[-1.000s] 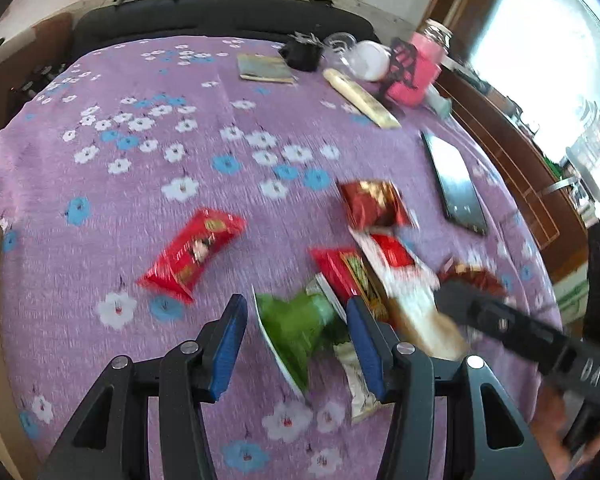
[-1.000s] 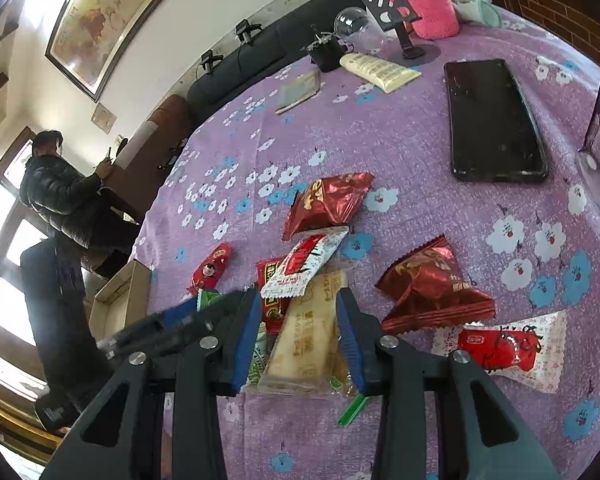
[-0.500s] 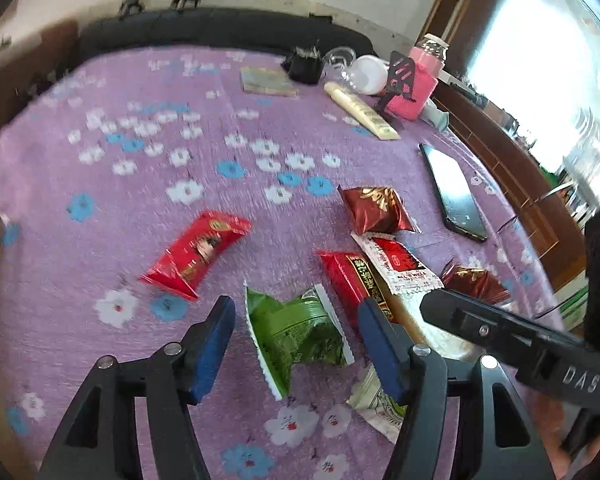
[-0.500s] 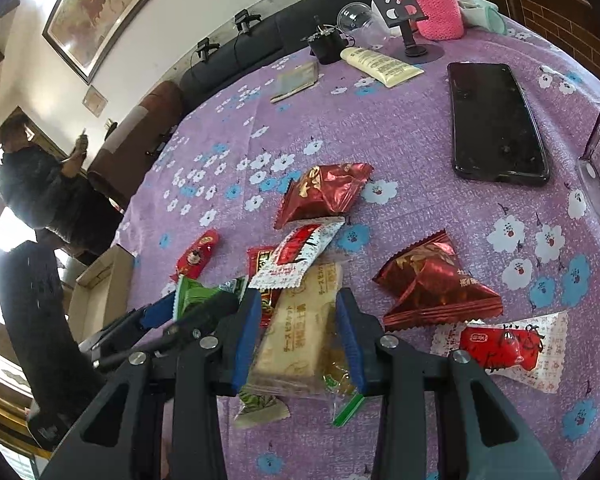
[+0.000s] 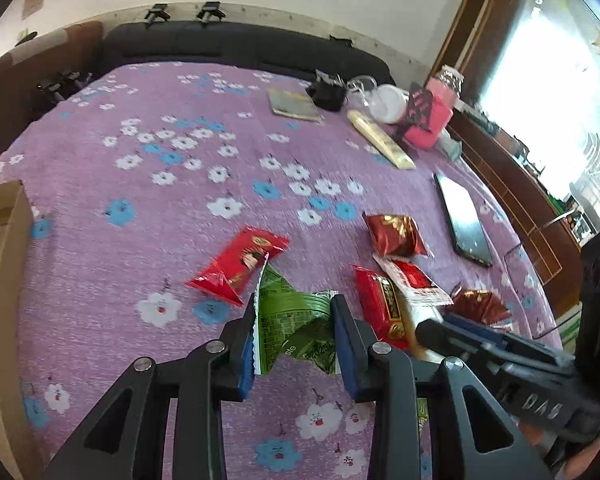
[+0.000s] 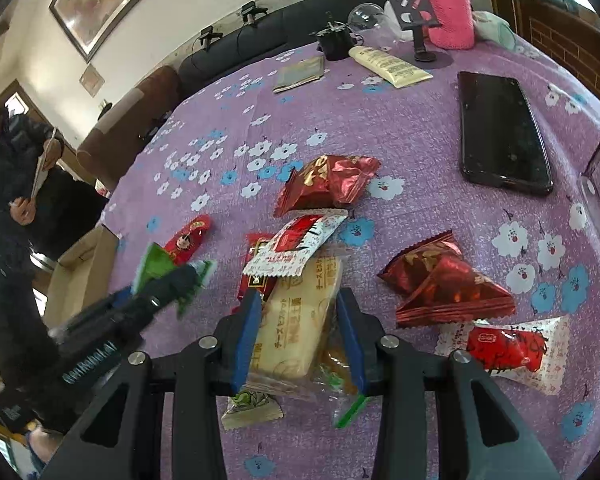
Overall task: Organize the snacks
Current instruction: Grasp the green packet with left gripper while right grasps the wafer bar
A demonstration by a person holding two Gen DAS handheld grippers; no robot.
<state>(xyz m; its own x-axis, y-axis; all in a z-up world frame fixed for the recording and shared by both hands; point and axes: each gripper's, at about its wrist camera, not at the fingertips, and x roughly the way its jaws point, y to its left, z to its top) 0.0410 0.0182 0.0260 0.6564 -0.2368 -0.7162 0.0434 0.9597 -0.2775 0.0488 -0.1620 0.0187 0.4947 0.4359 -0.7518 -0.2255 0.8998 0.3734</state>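
My left gripper point(image 5: 294, 322) is shut on a green snack packet point(image 5: 296, 328) and holds it above the purple flowered tablecloth point(image 5: 140, 168); the packet also shows in the right wrist view point(image 6: 156, 262). My right gripper point(image 6: 298, 312) is shut on a long beige biscuit packet point(image 6: 300, 320), whose far end lies under a white-and-red packet point(image 6: 296, 244). Loose on the cloth are a long red packet point(image 5: 238, 264), a dark red foil packet point(image 6: 328, 186), another foil packet point(image 6: 444, 282) and a white packet with red print point(image 6: 508, 350).
A cardboard box point(image 5: 0, 240) sits at the table's left edge. A black phone point(image 6: 500, 132), a cream tube point(image 6: 388, 66), a pink cup point(image 6: 448, 20), a phone stand point(image 6: 416, 16) and a booklet point(image 6: 300, 74) lie at the far side. A person point(image 6: 16, 184) stands at the left.
My left gripper closed on the green packet and lifted it off the cloth. My right gripper kept its hold on the beige packet and barely moved.
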